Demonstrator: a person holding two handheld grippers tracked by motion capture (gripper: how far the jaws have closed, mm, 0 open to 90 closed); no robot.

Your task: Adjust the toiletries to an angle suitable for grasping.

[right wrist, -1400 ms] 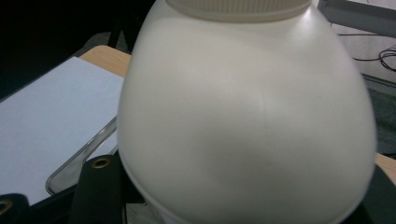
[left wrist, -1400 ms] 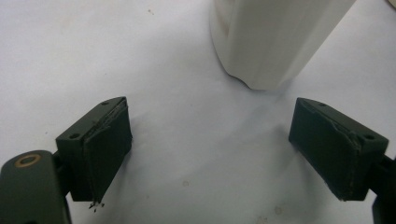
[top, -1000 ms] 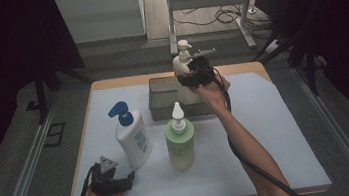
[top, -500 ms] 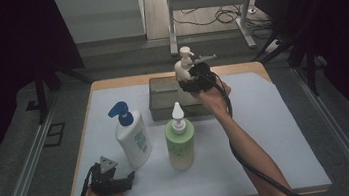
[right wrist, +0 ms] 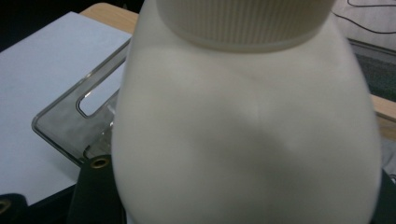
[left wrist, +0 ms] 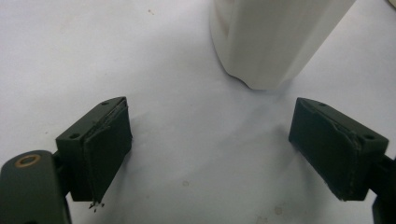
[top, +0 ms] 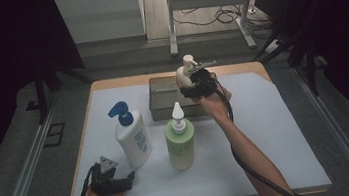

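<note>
High view puts my right gripper (top: 191,82) over the clear plastic tray (top: 161,87) at the far edge of the table, holding a cream pump bottle (top: 185,72) above it. On that side I have little room: the tray's rim is just beneath and the wooden table edge (top: 239,67) lies right behind. To the right, the white sheet (top: 277,130) runs bare to its border, so there is open room there. Nearer me, a green bottle with a pointed white cap (top: 179,140) and a white bottle with a blue pump (top: 132,136) stand upright beside each other, apart from the tray. My left gripper (top: 122,181) rests low at the near left corner, just beside the white bottle's base, close to the table's front edge.

Right gripper view shows the cream bottle (right wrist: 247,135) so close that its sides and top are cut off; I see only slivers of the jaws beside it, closed on its rounded belly. The body is smooth and matte, swelling below a finely ribbed collar. Behind it the tray (right wrist: 70,121) is see-through, with rounded corners and a slotted handle.

Left gripper view has my jaws spread wide with nothing between them, their dark pads scuffed and frayed at the edges. The white bottle's (left wrist: 275,42) glossy, fluted base stands ahead on the sheet, its upper part cut off
</note>
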